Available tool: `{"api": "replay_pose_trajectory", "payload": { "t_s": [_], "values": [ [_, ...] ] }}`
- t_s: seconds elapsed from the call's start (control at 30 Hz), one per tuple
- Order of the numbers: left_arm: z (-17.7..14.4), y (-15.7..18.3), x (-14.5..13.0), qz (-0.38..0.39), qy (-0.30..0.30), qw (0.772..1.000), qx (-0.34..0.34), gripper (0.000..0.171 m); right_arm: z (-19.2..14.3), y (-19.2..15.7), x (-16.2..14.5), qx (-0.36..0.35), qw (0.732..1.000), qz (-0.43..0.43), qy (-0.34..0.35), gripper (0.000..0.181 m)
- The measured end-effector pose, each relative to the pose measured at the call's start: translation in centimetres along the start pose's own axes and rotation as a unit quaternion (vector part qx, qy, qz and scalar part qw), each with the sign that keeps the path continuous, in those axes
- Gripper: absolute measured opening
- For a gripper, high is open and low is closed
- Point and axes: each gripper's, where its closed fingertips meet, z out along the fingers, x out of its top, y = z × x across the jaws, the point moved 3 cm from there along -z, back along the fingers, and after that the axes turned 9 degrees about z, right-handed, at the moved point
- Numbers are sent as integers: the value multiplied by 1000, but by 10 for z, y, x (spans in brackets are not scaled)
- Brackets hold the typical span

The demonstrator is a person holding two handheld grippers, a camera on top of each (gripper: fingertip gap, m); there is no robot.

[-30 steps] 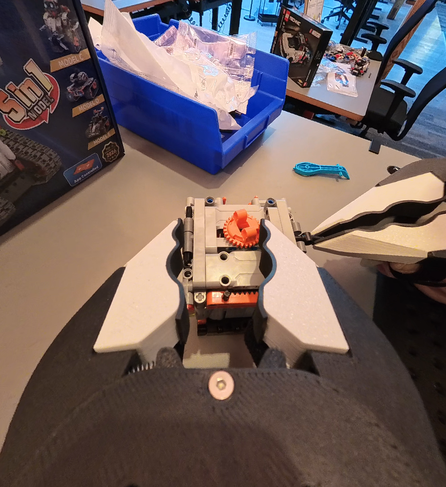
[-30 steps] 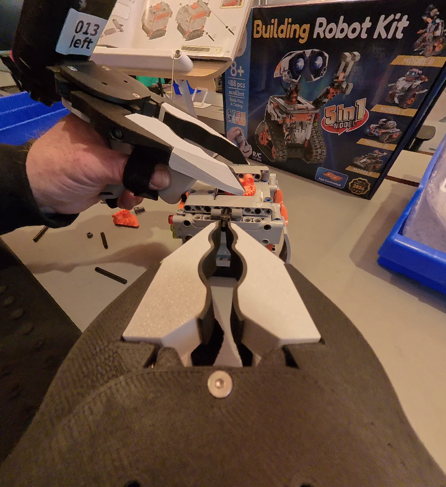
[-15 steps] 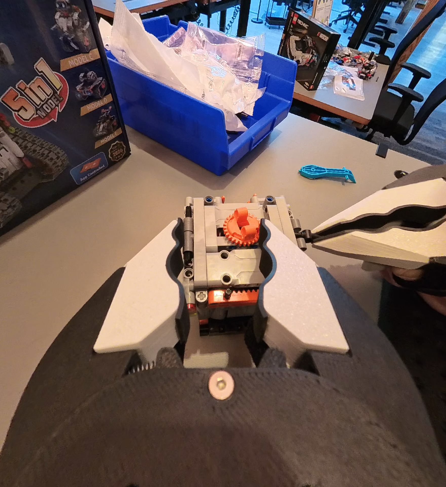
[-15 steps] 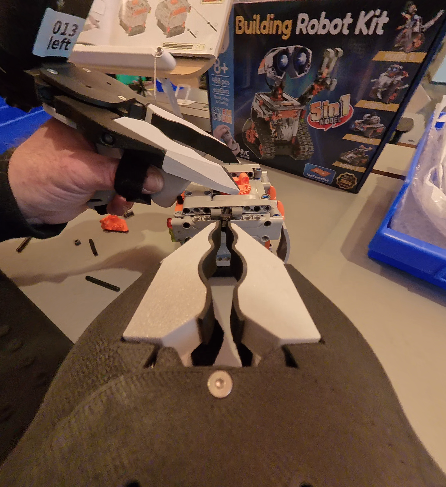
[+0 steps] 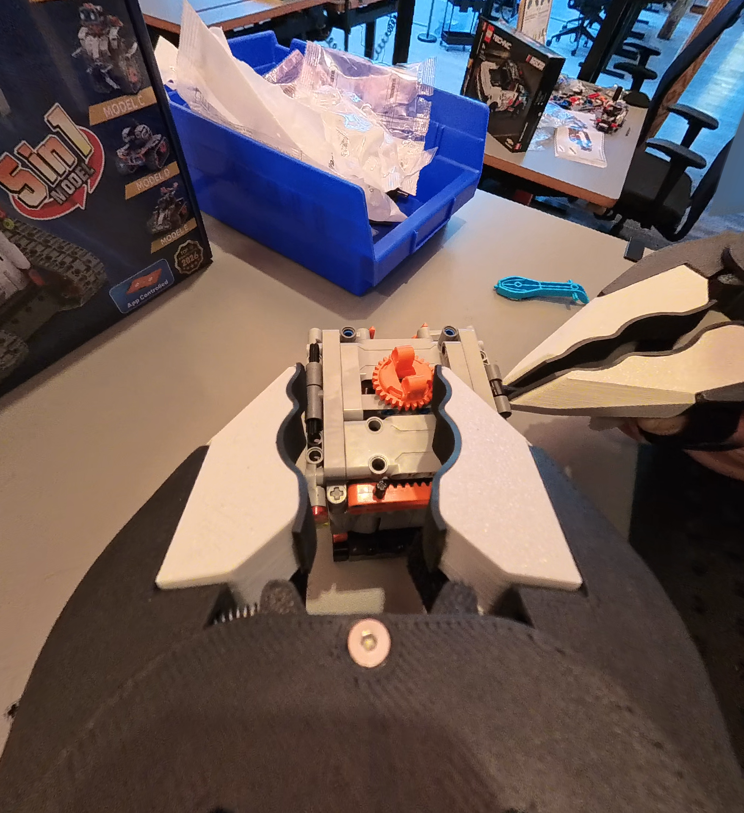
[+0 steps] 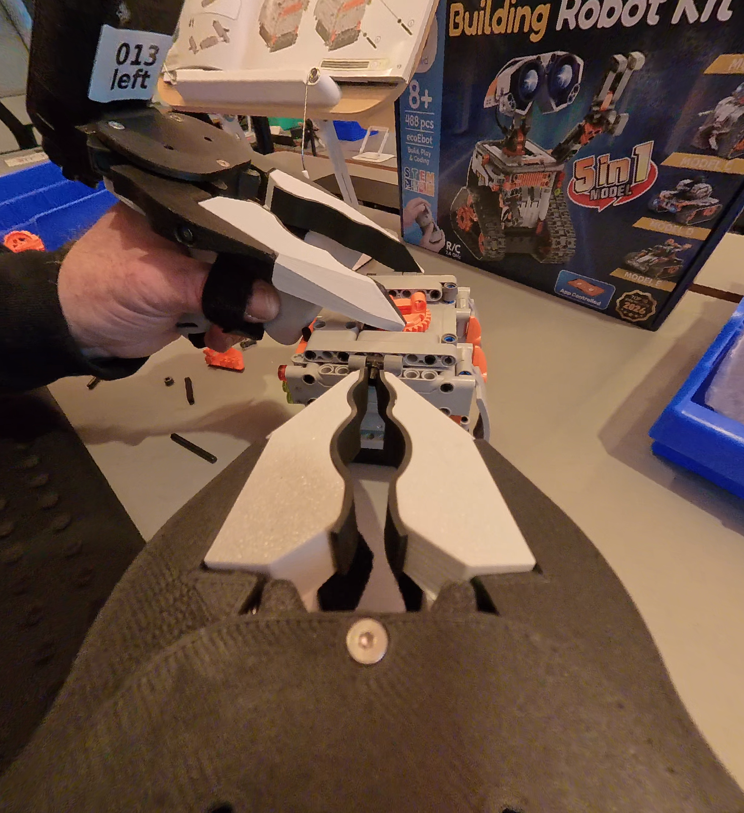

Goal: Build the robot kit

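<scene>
While the left gripper (image 5: 368, 433) clamps the grey and orange brick model (image 5: 379, 422) from both sides, its jaws are spread only as wide as the model's body and pressed against it. The model sits on the grey bench (image 5: 97, 440), roughly centre, w/ an orange gear (image 5: 401, 382) on top between the finger ends.

Right gripper (image 6: 372, 374) comes at the model's side; jaws nearly together, pinching a small dark pin (image 6: 373, 363) right at the tips, at a grey beam w/ holes. Can't tell how far the pin is in the hole, too small.

Risks, as I judge them:
- Pin is held by v. little of the tips. Slight off-axis push and it could tilt, jam or pop out.
- Sideways push from the right gripper goes against the left grip; if the clamp is light, the model may slide or twist on the bench.
- Left finger sits close to the gear; a squeeze or shift could knock it or pop nearby beams.

Around: blue bin (image 5: 317, 211) w/ clear plastic bags behind, dark kit box (image 5: 53, 176) at left, teal tool (image 5: 537, 288) on the bench. Loose black pins (image 6: 192, 446) and an orange part (image 6: 225, 358) lie near the person's left hand (image 6: 141, 290).
</scene>
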Motion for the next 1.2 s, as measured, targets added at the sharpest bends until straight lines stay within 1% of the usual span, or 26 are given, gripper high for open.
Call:
{"api": "replay_pose_trajectory", "payload": {
  "t_s": [0.27, 0.43, 0.53, 0.63, 0.73, 0.8, 0.9, 0.97, 1.03, 1.1, 1.13, 1.17, 1.2],
  "values": [
    [0, 2, 1, 6, -1, 1000, -6, 55, -10, 2, 1, 2, 1000, 11, 6, 3],
    [2, 0, 1, 4, -3, 1000, -9, 55, -6, 0, 2, 9, 1000, 8, 3, 0],
    [2, 1, 2, 19, -9, 999, -33, 55, -12, 2, 3, 20, 999, 28, -1, 1],
    [-8, -4, 7, 6, -6, 999, -48, 61, -24, 20, 12, 9, 999, 38, 12, 14],
    [-24, -2, 9, 9, -9, 999, -49, 69, -22, 35, 10, 24, 998, 47, -23, 23],
    [-32, 5, 3, 3, -23, 998, -52, 74, -15, 41, 9, 47, 996, 60, -37, 35],
    [-35, 17, -7, 12, -45, 998, -43, 78, -7, 35, 6, 96, 990, 81, -63, 33],
    [-35, 15, -15, 10, -61, 998, -29, 80, -6, 31, 5, 106, 987, 86, -79, 30],
    [-50, 5, -13, -8, -45, 999, -20, 75, -10, 31, 8, 92, 989, 81, -86, 30],
    [-77, -14, -13, -17, -40, 999, -1, 74, -20, 28, 17, 81, 993, 58, -71, 31],
    [-94, -23, -14, -19, -42, 999, 5, 69, -25, 21, 20, 83, 993, 40, -68, 29],
    [-109, -25, -17, -21, -48, 999, -4, 60, -30, 12, 23, 92, 993, 21, -70, 25],
    [-122, -25, -26, -24, -71, 997, -11, 56, -33, -2, 23, 114, 990, 5, -79, 22]
  ]
}}
